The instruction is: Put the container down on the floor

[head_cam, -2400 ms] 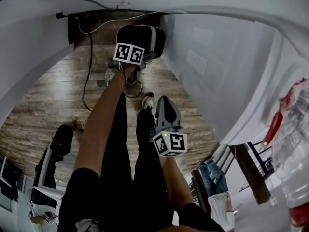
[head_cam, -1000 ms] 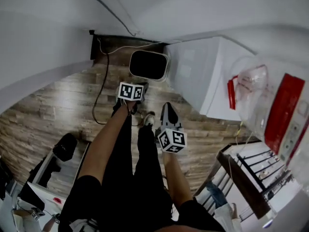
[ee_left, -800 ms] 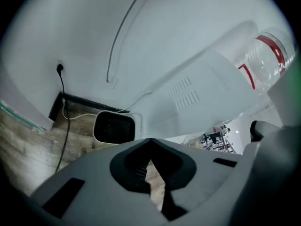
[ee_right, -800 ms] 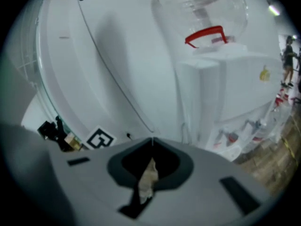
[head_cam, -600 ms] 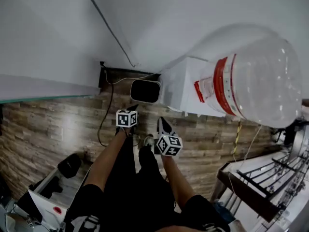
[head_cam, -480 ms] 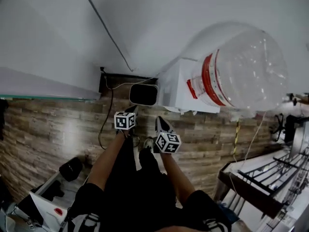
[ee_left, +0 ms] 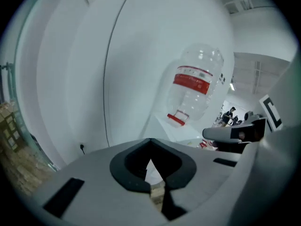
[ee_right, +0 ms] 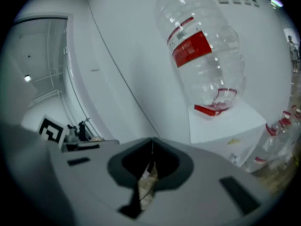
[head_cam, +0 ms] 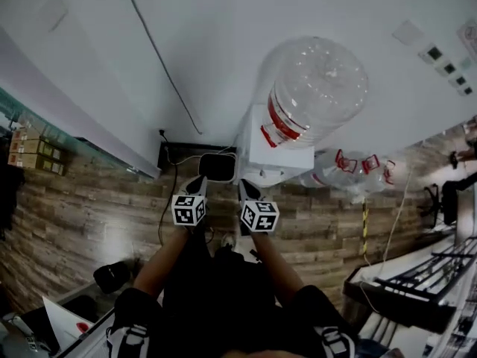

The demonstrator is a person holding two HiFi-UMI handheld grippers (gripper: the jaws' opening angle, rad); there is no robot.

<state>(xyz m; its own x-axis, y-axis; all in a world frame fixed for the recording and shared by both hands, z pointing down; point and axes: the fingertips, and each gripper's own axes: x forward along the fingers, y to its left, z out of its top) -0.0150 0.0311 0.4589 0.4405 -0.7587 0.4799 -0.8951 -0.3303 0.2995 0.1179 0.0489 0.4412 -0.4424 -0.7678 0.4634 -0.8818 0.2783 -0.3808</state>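
Left gripper point(head_cam: 198, 183): jaws pressed together, nothing between them. Container point(head_cam: 218, 167) (dark, pale-rimmed) stands on the wood floor point(head_cam: 89, 215) at the foot of the wall, held by neither gripper. Right gripper point(head_cam: 244, 189): jaws closed, empty. White dispenser point(head_cam: 272, 155), just right of the container, carries an inverted clear bottle point(head_cam: 317, 88).

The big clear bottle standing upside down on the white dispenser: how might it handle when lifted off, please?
The bottle looks empty, so probably light for its bulk. Its round, ribbed wall seems wide and smooth, likely awkward for narrow jaws. Laid sideways on the floor, it could roll.
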